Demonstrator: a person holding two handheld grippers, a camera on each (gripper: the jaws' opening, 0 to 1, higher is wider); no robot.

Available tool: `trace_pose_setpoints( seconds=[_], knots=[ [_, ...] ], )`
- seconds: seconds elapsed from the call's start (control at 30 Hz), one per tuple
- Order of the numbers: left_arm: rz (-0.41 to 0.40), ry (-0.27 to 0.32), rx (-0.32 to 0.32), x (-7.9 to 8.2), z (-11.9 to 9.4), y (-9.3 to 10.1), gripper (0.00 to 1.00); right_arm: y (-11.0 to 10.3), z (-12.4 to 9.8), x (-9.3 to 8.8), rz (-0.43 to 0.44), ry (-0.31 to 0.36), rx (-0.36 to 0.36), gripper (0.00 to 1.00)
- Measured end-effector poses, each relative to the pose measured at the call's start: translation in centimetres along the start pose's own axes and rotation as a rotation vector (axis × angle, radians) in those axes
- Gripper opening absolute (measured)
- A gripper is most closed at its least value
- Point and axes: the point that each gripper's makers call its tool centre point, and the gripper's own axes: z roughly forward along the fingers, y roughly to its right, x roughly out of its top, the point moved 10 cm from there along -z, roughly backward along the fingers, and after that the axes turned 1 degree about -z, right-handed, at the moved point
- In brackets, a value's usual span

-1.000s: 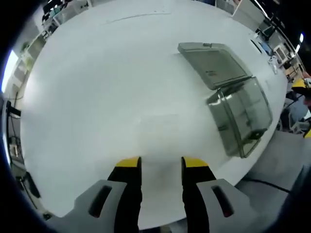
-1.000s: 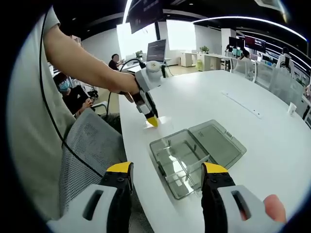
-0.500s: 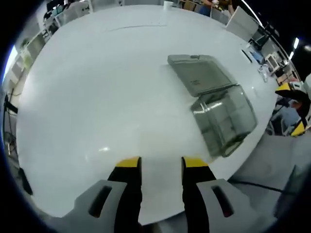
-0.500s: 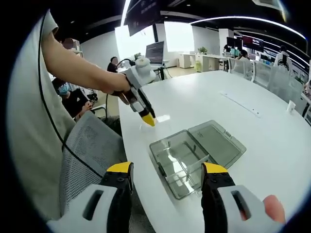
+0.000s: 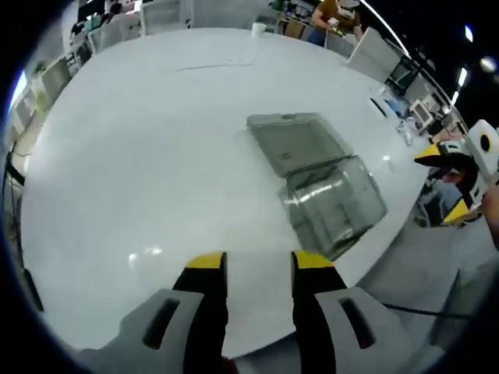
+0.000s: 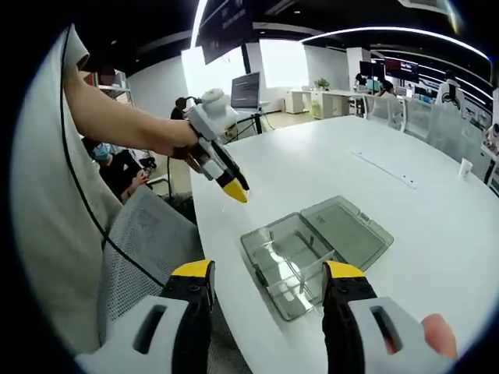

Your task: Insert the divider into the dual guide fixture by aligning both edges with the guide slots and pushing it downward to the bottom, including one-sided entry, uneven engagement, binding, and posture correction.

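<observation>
Right gripper view: right gripper (image 6: 265, 284) hanging above clear box (image 6: 292, 257), fingers wide, holding nothing. Box sitting near worktop (image 6: 327, 167) edge, lid (image 6: 348, 230) lying open behind, thin divider (image 6: 320, 255) standing inside. Left gripper (image 6: 231, 189) waiting farther off, holding nothing, fingers looking narrow. Right hand nearer. Box's long side running across fingers.

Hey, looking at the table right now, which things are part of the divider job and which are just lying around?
Part of the job:
- clear box with its open lid
- divider standing in the box
- left claw
- right claw

Just lying about:
- paper cup
- mesh chair
- monitor
</observation>
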Motion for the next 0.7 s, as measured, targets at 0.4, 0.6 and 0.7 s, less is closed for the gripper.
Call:
trace_pose_setpoints(
  seconds=[0.4,0.6,0.7],
  knots=[
    [-0.033,0.095,-0.079,0.7,-1.5,1.9,0.28,-0.1,-0.3,0.3,0.003,0.019,-0.004,0.52],
    [-0.037,0.128,-0.115,0.5,-1.9,2.5,0.28,0.0,-0.5,0.5,0.005,0.027,-0.006,0.52],
    [-0.041,0.142,-0.132,0.5,-2.1,2.8,0.28,0.0,-0.6,0.7,0.006,0.033,-0.007,0.52]
  ],
)
